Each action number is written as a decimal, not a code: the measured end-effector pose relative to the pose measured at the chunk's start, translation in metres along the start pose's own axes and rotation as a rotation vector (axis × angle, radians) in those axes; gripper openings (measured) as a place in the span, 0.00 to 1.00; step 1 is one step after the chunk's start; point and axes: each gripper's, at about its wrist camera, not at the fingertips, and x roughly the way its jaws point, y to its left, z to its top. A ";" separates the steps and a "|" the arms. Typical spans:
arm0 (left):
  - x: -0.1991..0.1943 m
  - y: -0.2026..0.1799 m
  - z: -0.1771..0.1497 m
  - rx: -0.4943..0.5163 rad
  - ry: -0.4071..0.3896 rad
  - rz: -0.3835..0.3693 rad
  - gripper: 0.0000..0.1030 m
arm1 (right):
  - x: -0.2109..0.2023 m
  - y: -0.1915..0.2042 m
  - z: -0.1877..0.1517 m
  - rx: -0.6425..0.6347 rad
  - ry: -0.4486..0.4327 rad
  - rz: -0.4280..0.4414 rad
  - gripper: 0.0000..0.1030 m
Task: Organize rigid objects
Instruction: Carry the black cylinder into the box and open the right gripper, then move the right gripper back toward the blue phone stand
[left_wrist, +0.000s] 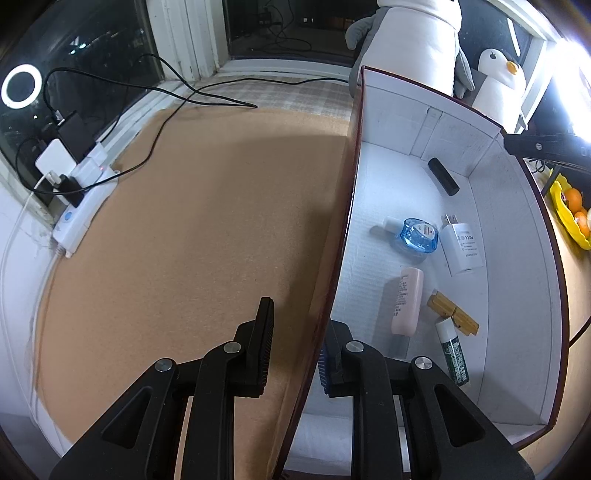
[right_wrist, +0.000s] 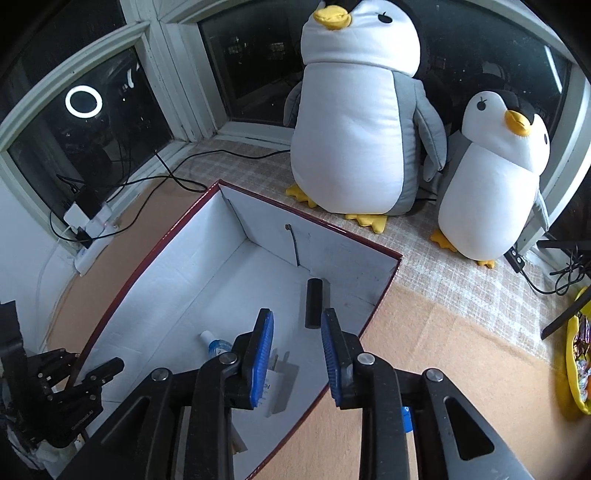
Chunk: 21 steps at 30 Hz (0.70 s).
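Note:
A white box with a dark red rim (left_wrist: 356, 155) (right_wrist: 155, 254) stands on the tan mat. In it lie a black cylinder (left_wrist: 443, 176) (right_wrist: 314, 302), a blue bottle (left_wrist: 417, 234) (right_wrist: 218, 345), a white charger (left_wrist: 460, 247) (right_wrist: 275, 384), a pink tube (left_wrist: 408, 301), wooden clips (left_wrist: 452, 313) and a green lip balm (left_wrist: 452, 352). My left gripper (left_wrist: 295, 347) is open and straddles the box's left wall, one finger on each side. My right gripper (right_wrist: 297, 356) is open and empty above the box, over the charger.
Two plush penguins (right_wrist: 354, 122) (right_wrist: 495, 184) stand behind the box. A power strip with plugs and cables (left_wrist: 79, 188) lies by the window at the left. A yellow bowl with oranges (left_wrist: 572, 210) sits at the right.

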 end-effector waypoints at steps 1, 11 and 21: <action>0.000 0.001 0.000 0.000 -0.001 -0.001 0.20 | -0.004 -0.001 -0.002 0.003 -0.004 0.001 0.25; -0.010 0.006 -0.006 -0.002 -0.020 -0.007 0.20 | -0.046 -0.009 -0.028 0.051 -0.045 0.014 0.33; -0.021 0.009 -0.015 -0.007 -0.041 -0.020 0.18 | -0.085 -0.034 -0.078 0.141 -0.067 -0.031 0.34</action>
